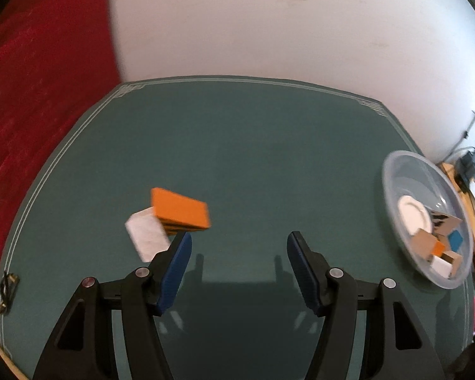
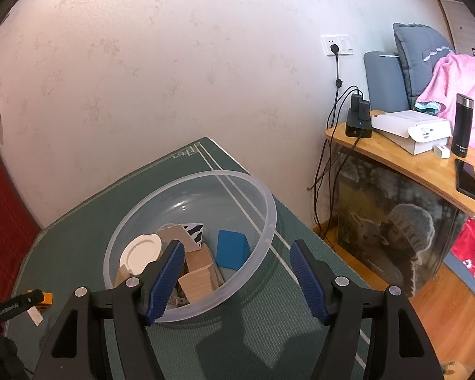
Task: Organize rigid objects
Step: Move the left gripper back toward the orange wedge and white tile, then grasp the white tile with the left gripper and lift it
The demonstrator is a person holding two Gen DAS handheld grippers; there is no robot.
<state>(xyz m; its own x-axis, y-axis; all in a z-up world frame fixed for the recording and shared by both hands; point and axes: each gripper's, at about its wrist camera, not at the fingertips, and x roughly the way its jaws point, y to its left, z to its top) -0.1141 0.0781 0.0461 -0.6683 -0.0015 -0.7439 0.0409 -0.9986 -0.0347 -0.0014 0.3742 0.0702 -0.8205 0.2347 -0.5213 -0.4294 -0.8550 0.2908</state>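
Note:
An orange block [image 1: 180, 210] lies on the green table mat [image 1: 253, 145], overlapping a white flat piece [image 1: 146, 234]. My left gripper [image 1: 239, 247] is open and empty above the mat, its left finger just right of those two pieces. A clear plastic bowl [image 1: 395, 183] at the right holds a white dish [image 1: 411, 217], wooden blocks and a blue block [image 1: 456, 240]. My right gripper [image 2: 237, 255] is open and empty over the bowl's near rim [image 2: 266, 234]; inside show the white dish [image 2: 141, 253], a blue block [image 2: 232, 248], wooden blocks [image 2: 198, 272] and a zebra-striped piece [image 2: 194, 232].
A red curtain [image 1: 31, 95] hangs left of the table. A wooden side table [image 2: 408, 161] at the right carries a charger, a white box, a black flask [image 2: 463, 126] and a phone. A small metal item [image 1: 6, 288] lies at the mat's left edge.

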